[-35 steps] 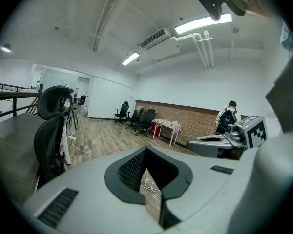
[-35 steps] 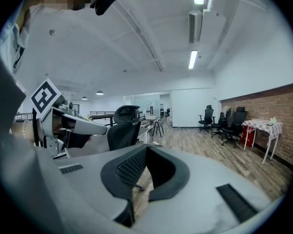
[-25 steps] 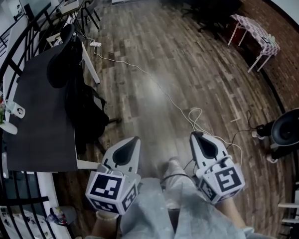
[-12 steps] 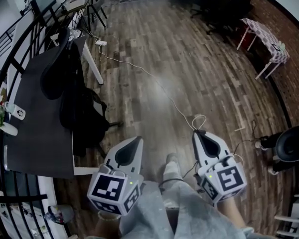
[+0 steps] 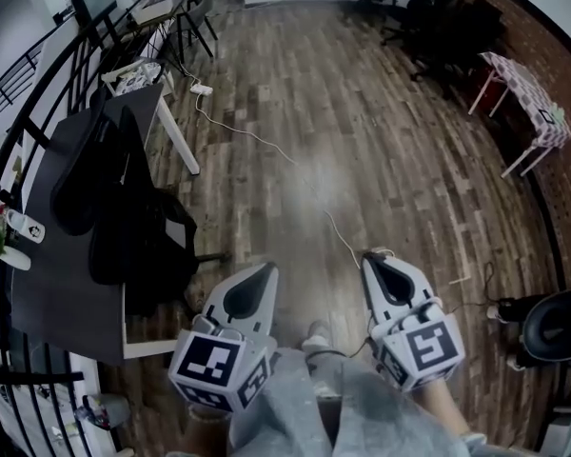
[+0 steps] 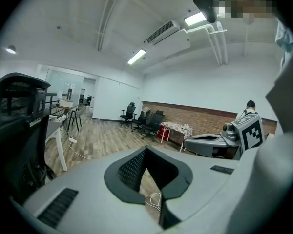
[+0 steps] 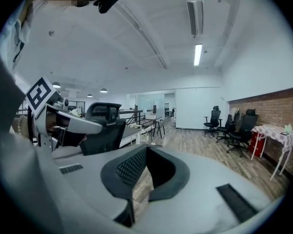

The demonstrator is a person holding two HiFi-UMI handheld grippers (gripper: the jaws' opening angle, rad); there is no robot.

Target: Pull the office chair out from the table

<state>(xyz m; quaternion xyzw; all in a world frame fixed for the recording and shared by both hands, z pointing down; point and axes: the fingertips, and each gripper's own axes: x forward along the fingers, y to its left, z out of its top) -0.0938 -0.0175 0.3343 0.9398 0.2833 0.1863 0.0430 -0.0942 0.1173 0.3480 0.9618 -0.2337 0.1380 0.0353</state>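
Observation:
The black office chair stands tucked against the dark table at the left of the head view, its headrest and back rising over the table edge. Both grippers are held low in front of me, apart from the chair. My left gripper is shut and empty, a short way right of the chair's base. My right gripper is shut with nothing in it, over bare floor. In the left gripper view the chair looms at the left edge. In the right gripper view the chair shows behind the left gripper.
A white cable runs across the wooden floor from a power strip. A black railing borders the left. Dark chairs and a cloth-covered table stand at the back right. A round black device sits at right.
I have walked forward with both grippers: the chair and table have slid down the left side of the head view and stand nearer. Both grippers stay shut.

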